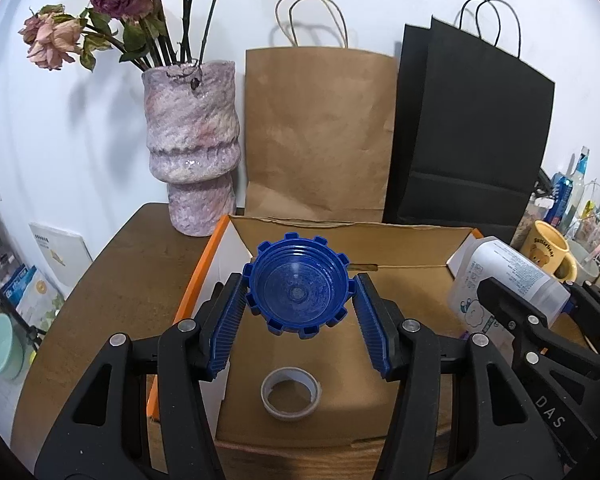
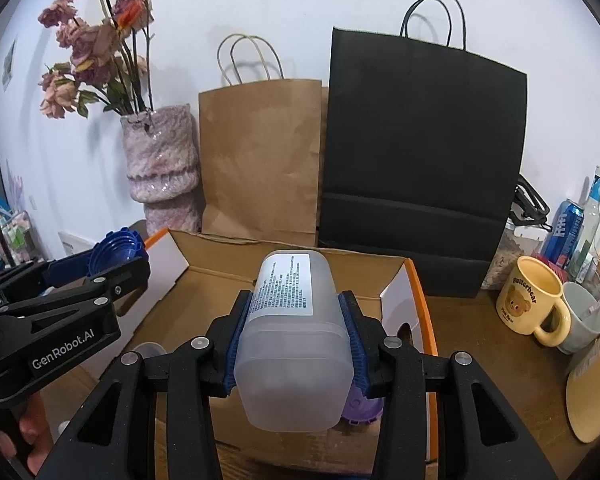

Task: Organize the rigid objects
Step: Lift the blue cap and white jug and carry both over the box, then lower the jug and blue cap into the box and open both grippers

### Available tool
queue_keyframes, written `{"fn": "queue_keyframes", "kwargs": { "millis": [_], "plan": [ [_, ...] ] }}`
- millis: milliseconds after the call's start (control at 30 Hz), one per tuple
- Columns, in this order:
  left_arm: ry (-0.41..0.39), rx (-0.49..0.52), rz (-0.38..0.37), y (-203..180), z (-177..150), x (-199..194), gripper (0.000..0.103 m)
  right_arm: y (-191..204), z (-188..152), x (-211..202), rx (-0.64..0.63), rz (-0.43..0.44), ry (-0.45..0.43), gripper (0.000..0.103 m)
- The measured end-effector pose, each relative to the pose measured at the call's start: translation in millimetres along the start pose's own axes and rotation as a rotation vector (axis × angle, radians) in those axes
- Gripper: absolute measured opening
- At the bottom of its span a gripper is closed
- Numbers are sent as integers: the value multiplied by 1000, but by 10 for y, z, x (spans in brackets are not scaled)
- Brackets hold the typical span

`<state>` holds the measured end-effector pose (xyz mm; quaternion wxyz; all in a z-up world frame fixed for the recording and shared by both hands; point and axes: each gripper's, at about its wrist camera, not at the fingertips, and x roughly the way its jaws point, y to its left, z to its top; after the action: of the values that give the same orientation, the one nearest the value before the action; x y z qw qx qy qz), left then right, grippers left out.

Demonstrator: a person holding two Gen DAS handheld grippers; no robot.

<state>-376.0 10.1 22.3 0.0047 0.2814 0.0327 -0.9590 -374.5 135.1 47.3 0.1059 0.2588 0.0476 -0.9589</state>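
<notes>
carrying cap (image 1: 298,286) and bottle (image 2: 294,332) above the open box (image 1: 380,228).
left tongs (image 1: 299,300) clench the cap, right tongs (image 2: 296,344) the bottle; lower each onto bare floor at 12 o'clock of the tape roll (image 1: 290,394), then release.

Both grippers are matte black plastic frames with triangular cut-outs and round silver screw heads at the pivots. The left gripper (image 1: 298,312) carries blue ribbed pads (image 1: 230,320) on its fingers, as does the right gripper (image 2: 296,344). At the left of the right wrist view, white lettering reads "GenRobot.AI".
</notes>
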Motion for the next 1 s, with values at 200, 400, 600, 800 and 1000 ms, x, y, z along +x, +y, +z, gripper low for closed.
{"fn": "queue_keyframes", "kwargs": {
  "millis": [200,400,600,800,1000],
  "plan": [
    [30,22,18,24,-22,182,51,-39,-24,195,-13,-2,47,47],
    [40,25,26,48,-41,234,51,-57,-85,278,-19,1,76,47],
    [33,30,36,52,-51,230,53,-56,-112,307,-26,12,94,48],
    [-6,31,33,73,-33,149,101,-125,-123,343,0,-13,117,78],
    [-15,4,37,113,-18,133,103,-185,-124,340,20,-34,115,93]
  ]
}}
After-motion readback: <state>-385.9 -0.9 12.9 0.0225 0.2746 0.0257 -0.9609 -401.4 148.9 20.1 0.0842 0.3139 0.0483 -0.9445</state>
